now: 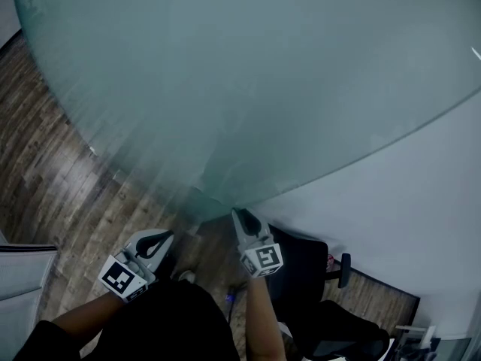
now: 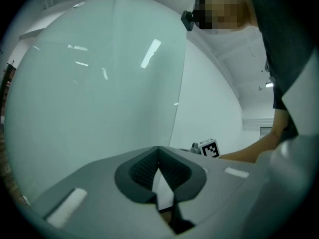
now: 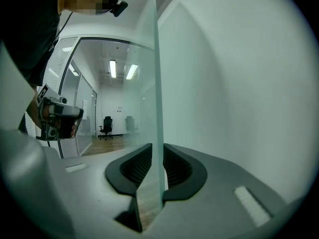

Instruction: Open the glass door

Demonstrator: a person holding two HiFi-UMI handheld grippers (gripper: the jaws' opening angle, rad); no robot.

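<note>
One glass door, two tongs: left tongs, right tongs; perhaps two chairs.

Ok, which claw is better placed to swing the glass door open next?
Right. The right claw is closed around the free edge of the glass door, so it can probably pull it round from there. The left claw is shut, empty and only beside the glass.

The person is wearing a dark top with short sleeves. The left gripper and the right gripper are showing pale grey shells and black ribbed pads, each one carrying a white cube printed with black square markers.
</note>
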